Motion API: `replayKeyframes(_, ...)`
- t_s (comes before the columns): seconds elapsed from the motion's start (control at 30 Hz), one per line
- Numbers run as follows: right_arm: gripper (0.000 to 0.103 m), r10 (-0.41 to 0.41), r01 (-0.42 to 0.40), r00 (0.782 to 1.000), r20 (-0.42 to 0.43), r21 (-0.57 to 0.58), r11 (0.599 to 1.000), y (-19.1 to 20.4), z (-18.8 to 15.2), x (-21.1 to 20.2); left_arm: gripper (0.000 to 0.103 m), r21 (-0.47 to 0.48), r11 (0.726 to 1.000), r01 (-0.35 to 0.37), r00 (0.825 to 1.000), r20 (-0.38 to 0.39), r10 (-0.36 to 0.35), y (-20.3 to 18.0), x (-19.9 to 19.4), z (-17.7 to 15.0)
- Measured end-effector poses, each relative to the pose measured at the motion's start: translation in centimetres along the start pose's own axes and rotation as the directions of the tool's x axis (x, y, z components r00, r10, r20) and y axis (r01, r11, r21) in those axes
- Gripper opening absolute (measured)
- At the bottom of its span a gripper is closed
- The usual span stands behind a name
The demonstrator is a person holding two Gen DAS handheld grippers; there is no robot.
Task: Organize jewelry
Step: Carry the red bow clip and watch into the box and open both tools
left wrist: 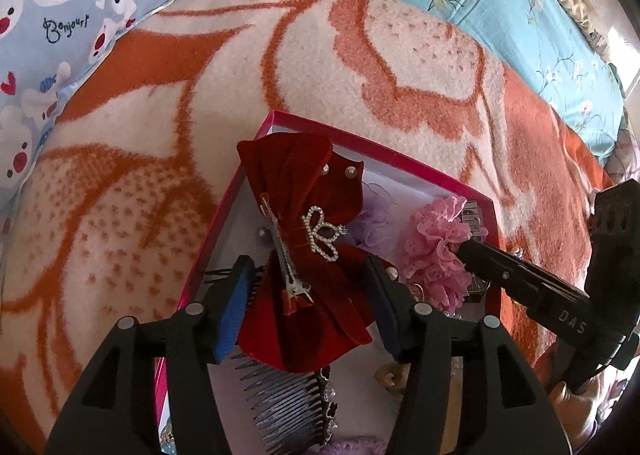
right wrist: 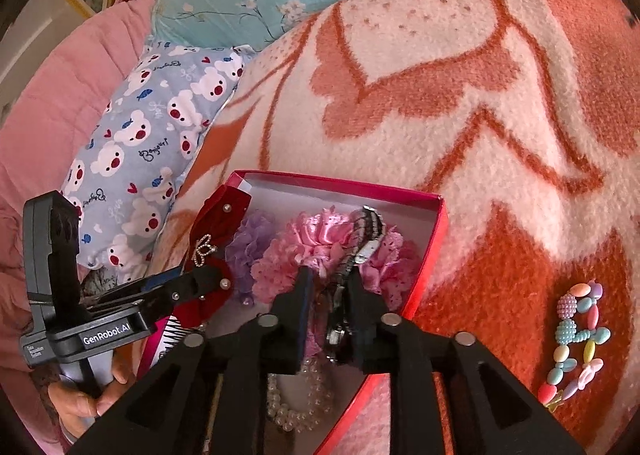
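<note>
Red velvet, my bow hair clip (left wrist: 304, 239) runs lengthwise away from me over the near-left corner of the pink jewelry box (left wrist: 492, 215), its crocodile clip facing up. Fleecy orange-and-cream blanket (left wrist: 360, 67) covers the bed, a bear-print pillow (left wrist: 48, 15) beyond. My left gripper (left wrist: 310, 305) stands half open astride the bow's lower end, pads apart from it. My right gripper (right wrist: 328, 311), narrowly parted, has the metal-band watch (right wrist: 352, 255) between its fingers over the pink scrunchie (right wrist: 316, 243).
</note>
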State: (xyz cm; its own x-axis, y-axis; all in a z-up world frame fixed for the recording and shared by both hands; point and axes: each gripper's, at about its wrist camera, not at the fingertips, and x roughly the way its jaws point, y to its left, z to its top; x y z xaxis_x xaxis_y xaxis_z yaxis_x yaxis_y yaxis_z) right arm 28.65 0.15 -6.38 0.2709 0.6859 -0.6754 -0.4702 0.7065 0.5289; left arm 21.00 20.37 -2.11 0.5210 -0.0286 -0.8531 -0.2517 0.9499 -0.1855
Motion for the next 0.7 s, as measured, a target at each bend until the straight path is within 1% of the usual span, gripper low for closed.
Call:
replayKeyframes(0.07,0.033,0.008,-0.008,1.000,0.003,-0.001,1.000,0.1,0.0,-0.2,0.056,0.002,1.000,-0.003,1.000,0.004,0.003,-0.1,-0.2,0.0)
replayKeyframes(0.13,0.036,0.012,-0.012,1.000,0.003,-0.003,1.000,0.3,0.1,-0.4,0.060,0.002,1.000,-0.006,1.000,0.010,0.006,-0.1,-0.4,0.0)
replayKeyframes(0.27,0.036,0.013,-0.013,1.000,0.004,0.001,1.000,0.3,0.1,-0.5,0.060,0.003,1.000,-0.003,1.000,0.020,0.003,-0.1,-0.9,0.1)
replayKeyframes(0.37,0.037,0.010,-0.010,1.000,0.004,0.003,1.000,0.3,0.0,-0.7,0.064,0.003,1.000,-0.002,1.000,0.022,0.002,-0.1,-1.1,0.0)
replayKeyframes(0.6,0.037,0.010,-0.010,1.000,0.007,0.001,1.000,0.3,-0.1,-1.0,0.064,-0.001,1.000,-0.005,1.000,0.026,0.005,0.0,-1.4,-0.1)
replayKeyframes(0.7,0.039,0.009,-0.009,1.000,-0.008,-0.002,1.000,0.3,0.0,-1.1,0.064,0.001,1.000,-0.001,1.000,0.028,0.001,0.0,-1.6,-0.2)
